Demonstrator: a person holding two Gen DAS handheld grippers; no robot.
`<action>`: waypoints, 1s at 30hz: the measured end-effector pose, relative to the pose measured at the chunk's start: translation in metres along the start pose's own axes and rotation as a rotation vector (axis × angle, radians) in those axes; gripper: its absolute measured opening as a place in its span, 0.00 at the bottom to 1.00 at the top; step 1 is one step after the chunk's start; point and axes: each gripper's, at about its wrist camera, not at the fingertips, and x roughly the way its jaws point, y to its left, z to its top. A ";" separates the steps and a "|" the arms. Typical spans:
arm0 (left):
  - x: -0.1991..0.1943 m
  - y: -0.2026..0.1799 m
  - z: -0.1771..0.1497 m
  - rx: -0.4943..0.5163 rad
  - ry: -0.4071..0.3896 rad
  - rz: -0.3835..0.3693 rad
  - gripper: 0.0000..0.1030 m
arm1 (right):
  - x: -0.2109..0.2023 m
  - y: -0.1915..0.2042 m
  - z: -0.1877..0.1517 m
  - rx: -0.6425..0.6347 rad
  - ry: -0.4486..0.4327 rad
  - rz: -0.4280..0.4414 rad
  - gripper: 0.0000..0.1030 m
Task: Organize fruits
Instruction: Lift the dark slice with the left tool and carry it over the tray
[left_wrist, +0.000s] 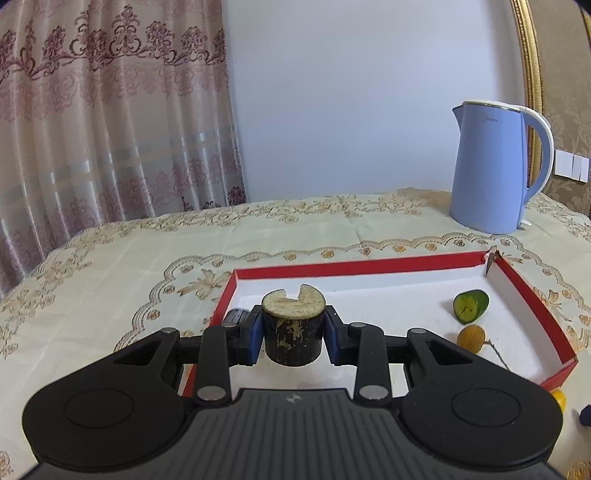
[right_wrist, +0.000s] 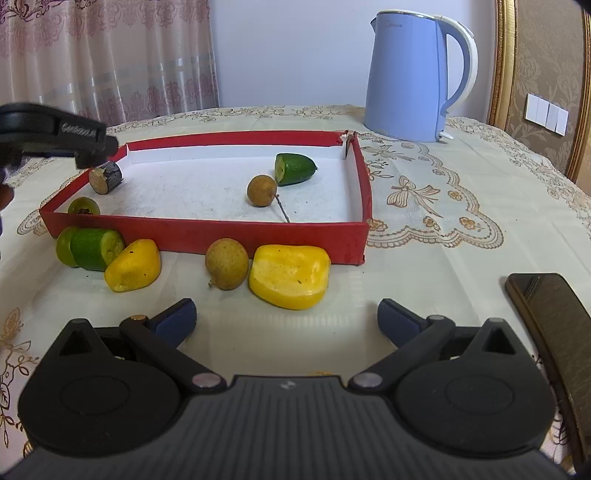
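My left gripper (left_wrist: 293, 334) is shut on a dark cut stub with a pale cut face (left_wrist: 291, 328), held over the left end of the red tray (left_wrist: 369, 265). The right wrist view shows the stub (right_wrist: 105, 177) just above the tray floor. In the tray (right_wrist: 207, 232) lie a green cucumber end (right_wrist: 295, 169), a brown longan with a stem (right_wrist: 261, 190) and a green round fruit (right_wrist: 84, 207). My right gripper (right_wrist: 286, 321) is open and empty in front of a yellow piece (right_wrist: 290, 275), a longan (right_wrist: 227, 263), a smaller yellow piece (right_wrist: 133, 264) and a green piece (right_wrist: 92, 247).
A light blue electric kettle (right_wrist: 410, 74) stands behind the tray at the right. A dark phone (right_wrist: 546, 306) lies on the embroidered tablecloth at my right. Curtains hang behind the table at the left.
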 end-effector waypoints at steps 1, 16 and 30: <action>0.002 -0.002 0.002 0.003 -0.003 0.001 0.32 | 0.000 0.000 0.000 -0.001 0.001 -0.001 1.00; 0.035 -0.006 0.015 -0.016 -0.011 -0.025 0.32 | 0.000 0.002 0.000 -0.009 0.004 -0.007 1.00; 0.040 -0.006 0.011 -0.018 0.001 -0.037 0.32 | 0.000 0.002 0.000 -0.012 0.005 -0.009 1.00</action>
